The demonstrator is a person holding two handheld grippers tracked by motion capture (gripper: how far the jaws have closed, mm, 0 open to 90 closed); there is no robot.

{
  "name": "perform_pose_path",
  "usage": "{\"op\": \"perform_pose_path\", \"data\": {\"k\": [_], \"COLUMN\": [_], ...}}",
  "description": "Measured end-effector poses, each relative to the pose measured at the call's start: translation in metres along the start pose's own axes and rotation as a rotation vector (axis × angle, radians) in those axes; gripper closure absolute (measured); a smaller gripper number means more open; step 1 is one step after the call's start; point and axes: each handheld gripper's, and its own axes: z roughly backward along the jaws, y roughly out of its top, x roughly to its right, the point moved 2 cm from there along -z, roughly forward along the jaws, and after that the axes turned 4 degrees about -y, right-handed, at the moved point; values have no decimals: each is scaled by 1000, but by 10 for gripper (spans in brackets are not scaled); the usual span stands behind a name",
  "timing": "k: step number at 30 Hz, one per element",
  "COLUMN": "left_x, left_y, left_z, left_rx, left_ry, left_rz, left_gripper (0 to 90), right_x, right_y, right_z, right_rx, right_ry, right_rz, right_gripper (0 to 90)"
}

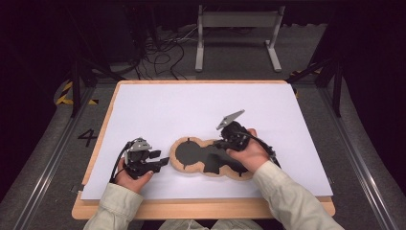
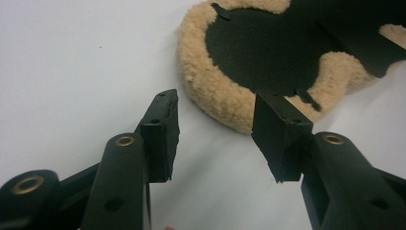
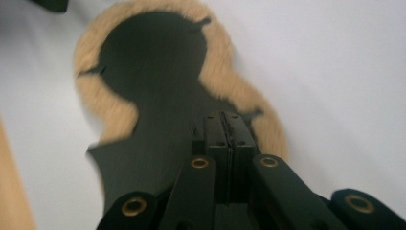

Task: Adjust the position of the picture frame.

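A white sheet (image 1: pixel 201 110) covers a wooden table (image 1: pixel 201 210) in a dark room, with cables and a grey stand on the floor beyond. From above, a tan fleece pad (image 1: pixel 184 165) with a black face lies near the front edge, between the hands; the left gripper (image 1: pixel 160 162) rests just beside its left end, and the right gripper (image 1: pixel 221 143) sits over its right half. In the left gripper view, the jaws stand spread on bare sheet, nothing between them, the pad (image 2: pixel 225 96) just ahead. In the right gripper view, blurred, the jaws are pressed together over the pad's (image 3: pixel 220 72) black face; whether they pinch it, I cannot tell.
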Motion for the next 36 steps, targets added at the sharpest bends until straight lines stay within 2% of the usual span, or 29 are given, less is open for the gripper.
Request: {"op": "perform_pose_path", "data": {"k": [3, 4, 5, 9, 11, 12, 18, 23, 28, 31, 33, 36], "left_x": [1, 0, 0, -6, -9, -10, -16, -17, -17, -15, -17, -18], "left_y": [0, 2, 2, 4, 4, 5, 8, 9, 12, 12, 13, 13], "left_z": [-1, -2, -2, -3, -3, -3, -4, -4, -5, -7, -7, -7], "left_rx": [-2, 15, 15, 39, 42, 43, 57, 64, 73, 68, 70, 69], "left_ry": [-3, 9, 9, 18, 26, 37, 54, 30, 42, 35, 42, 42], "left_rz": [1, 22, 22, 61, 64, 61, 64, 98, 81, 96, 82, 80], "left_gripper": [537, 541, 539, 526, 521, 518, 504, 510, 505, 501, 501, 500], "right_x": [-7, -9, -11, -15, -16, -17, -27, -38, -44, -47, -48, -46], "right_y": [-18, -25, -29, -42, -47, -49, -55, -64, -71, -74, -75, -77], "right_z": [17, 22, 25, 31, 33, 34, 42, 38, 27, 19, 15, 11], "right_rx": [15, 20, 26, 36, 32, 14, -3, -49, -101, -126, -145, -155], "right_ry": [17, 17, 12, 9, 12, 16, 23, 46, 31, 43, 34, 37], "right_rz": [-8, -12, -12, -17, -27, -13, 25, 51, 71, 83, 91, 73], "right_gripper": [900, 900, 900, 900, 900, 900, 900, 900, 900, 900, 900, 900]}}
